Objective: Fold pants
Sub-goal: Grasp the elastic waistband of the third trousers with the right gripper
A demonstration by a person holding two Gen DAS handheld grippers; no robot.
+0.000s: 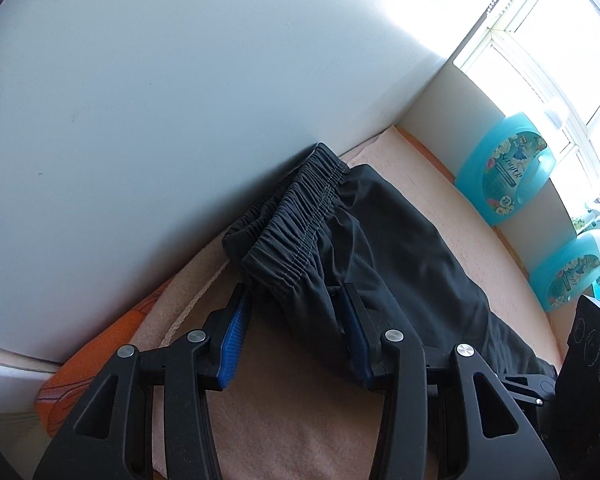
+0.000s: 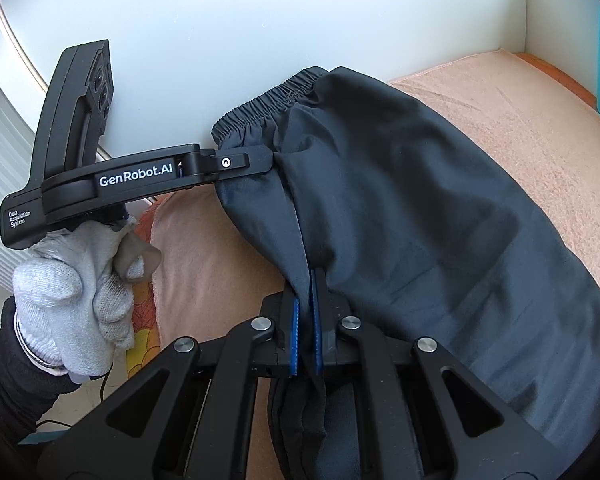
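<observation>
My right gripper [image 2: 305, 280], at the bottom centre of its own view, is pinched tight on a fold of the dark pants [image 2: 420, 208], which lie across the peach blanket [image 2: 520, 120] with the waistband against the white wall. Only that view shows my gloved left hand [image 2: 76, 292] at lower left. My left gripper [image 1: 296, 300] stands spread around the waistband [image 1: 300, 216]; whether its pads press, I cannot tell. Its view alone shows two turquoise bottles [image 1: 504, 168] at the right.
</observation>
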